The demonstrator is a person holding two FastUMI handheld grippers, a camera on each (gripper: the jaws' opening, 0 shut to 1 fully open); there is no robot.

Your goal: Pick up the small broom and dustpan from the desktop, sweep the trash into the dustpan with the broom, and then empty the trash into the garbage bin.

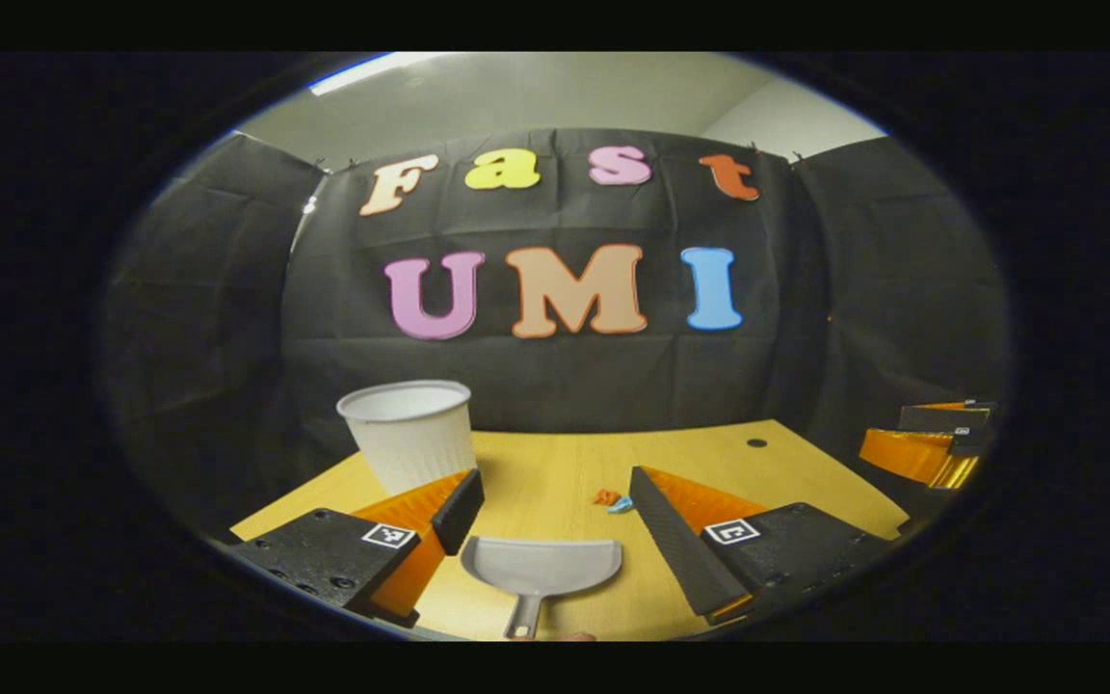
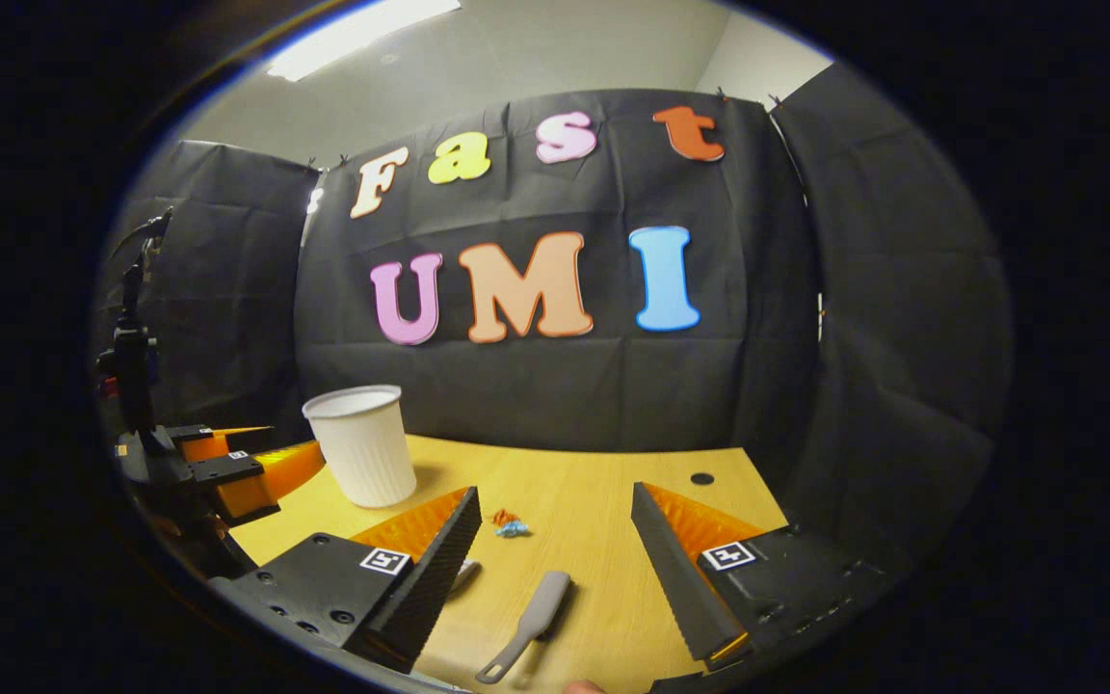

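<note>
Spread across the lower half of both views: a light yellow wooden desktop (image 1: 786, 472) (image 2: 603, 482), with a small dark round hole (image 1: 756, 443) (image 2: 701, 478) toward its far right.

Standing upright at centre left in the left gripper view and at left of centre in the right gripper view: a white ribbed plastic cup (image 1: 410, 434) (image 2: 362, 443), serving as the garbage bin, mouth up.

At the bottom centre of the left gripper view, flat on the wood between the fingers: a small grey plastic dustpan (image 1: 541, 569), pale and matte, scoop edge facing away, thin handle running toward the lower edge. Touched by neither finger. In the right gripper view, partly hidden behind the near left finger, just a pale sliver of something; cannot tell what.

At the bottom centre of the right gripper view: a small grey plastic broom (image 2: 528, 622), slim, lying at a slant, hanging hole at its near end, untouched.

Just beyond both, mid-table: a tiny heap of red and blue paper scraps (image 1: 613, 501) (image 2: 509, 525).

Left gripper (image 1: 555, 516): spread wide, holding nothing. Also seen at the left edge of the right gripper view (image 2: 227, 463), near the cup. Right gripper (image 2: 555, 530): spread wide, holding nothing. Also seen at the right edge of the left gripper view (image 1: 931, 443).
</note>
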